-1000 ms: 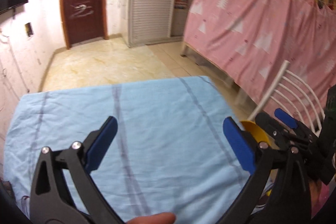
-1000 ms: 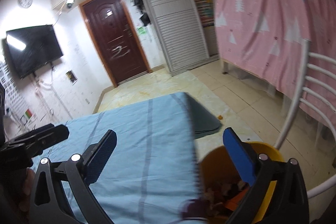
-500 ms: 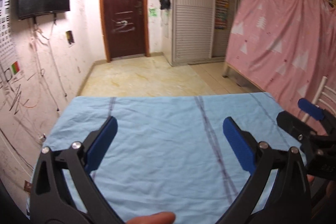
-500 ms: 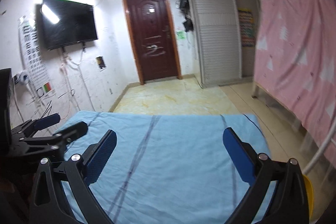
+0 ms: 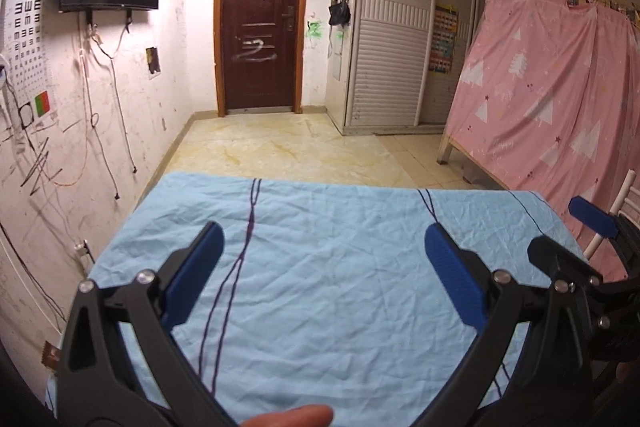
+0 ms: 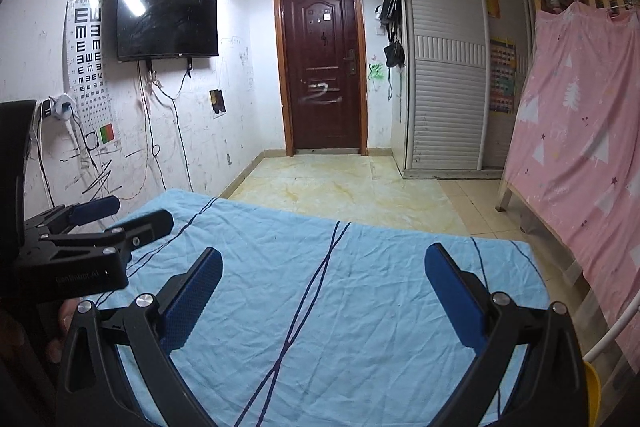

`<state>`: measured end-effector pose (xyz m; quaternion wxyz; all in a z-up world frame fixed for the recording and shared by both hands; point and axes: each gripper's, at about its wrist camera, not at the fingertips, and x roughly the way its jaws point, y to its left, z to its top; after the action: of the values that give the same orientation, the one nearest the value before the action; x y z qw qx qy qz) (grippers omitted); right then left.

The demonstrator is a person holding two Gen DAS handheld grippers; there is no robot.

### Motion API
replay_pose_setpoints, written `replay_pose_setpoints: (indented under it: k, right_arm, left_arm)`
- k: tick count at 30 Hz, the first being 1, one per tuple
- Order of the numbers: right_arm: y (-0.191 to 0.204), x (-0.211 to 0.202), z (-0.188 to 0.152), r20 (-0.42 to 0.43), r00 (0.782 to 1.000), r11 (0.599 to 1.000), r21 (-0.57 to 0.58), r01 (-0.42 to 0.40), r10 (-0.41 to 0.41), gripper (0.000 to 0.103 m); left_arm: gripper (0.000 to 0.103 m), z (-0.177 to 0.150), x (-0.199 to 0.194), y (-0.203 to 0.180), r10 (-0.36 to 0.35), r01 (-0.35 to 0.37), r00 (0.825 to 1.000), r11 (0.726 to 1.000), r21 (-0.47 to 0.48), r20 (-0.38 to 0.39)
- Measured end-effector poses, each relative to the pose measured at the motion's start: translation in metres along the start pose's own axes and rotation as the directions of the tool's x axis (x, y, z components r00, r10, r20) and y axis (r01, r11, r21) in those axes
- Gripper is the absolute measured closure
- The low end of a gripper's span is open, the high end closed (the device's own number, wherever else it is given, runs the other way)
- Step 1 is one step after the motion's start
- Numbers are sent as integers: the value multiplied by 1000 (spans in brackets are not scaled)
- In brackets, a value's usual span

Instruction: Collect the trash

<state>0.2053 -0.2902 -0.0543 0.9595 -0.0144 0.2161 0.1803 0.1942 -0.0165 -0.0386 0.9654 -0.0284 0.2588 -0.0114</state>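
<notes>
A: Grippers first, please. How do they stand?

B: Left gripper (image 5: 323, 253) has its two blue pads spread wide, with nothing between them. It hangs over the light blue cloth (image 5: 340, 267) that covers the table. Right gripper (image 6: 323, 279) is the same: pads wide apart, nothing held, over the same cloth.

A: Do they see each other?

B: Yes. In the left wrist view the right gripper shows at the right edge, near the white chair (image 5: 624, 195). In the right wrist view the left gripper shows at the left edge, just beside the cloth's left side.

A: And the trash, where is it?

B: I see no loose trash on the cloth, only wrinkles and thin dark lines. A yellow bin (image 6: 592, 391) shows only as a small piece of rim at the near right corner of the right wrist view, beside the table and under the white chair rail. What is inside it I cannot tell.

A: What is around?

B: Far ahead stands a dark brown door (image 6: 322, 67). On the left wall hang a black television (image 6: 168, 15) and an eye chart (image 6: 90, 55). On the right is a white wardrobe (image 6: 444, 67), and nearer on the right a pink curtain (image 6: 580, 147) with white trees
</notes>
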Motion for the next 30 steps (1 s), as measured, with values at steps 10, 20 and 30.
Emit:
replay_pose_setpoints:
  k: [10, 20, 30]
  right_arm:
    - [-4, -2, -6, 7, 1000, 1000, 7, -16, 16, 9]
    - [-8, -5, -8, 13, 1000, 1000, 6, -17, 17, 9]
    - [-10, -6, -7, 15, 1000, 1000, 10, -18, 18, 9]
  left_arm:
    - [7, -4, 3, 10, -6, 6, 1000, 999, -34, 10]
    - [7, -5, 1, 11, -2, 3, 1000, 999, -38, 19]
    - [7, -5, 1, 11, -2, 3, 1000, 999, -39, 18]
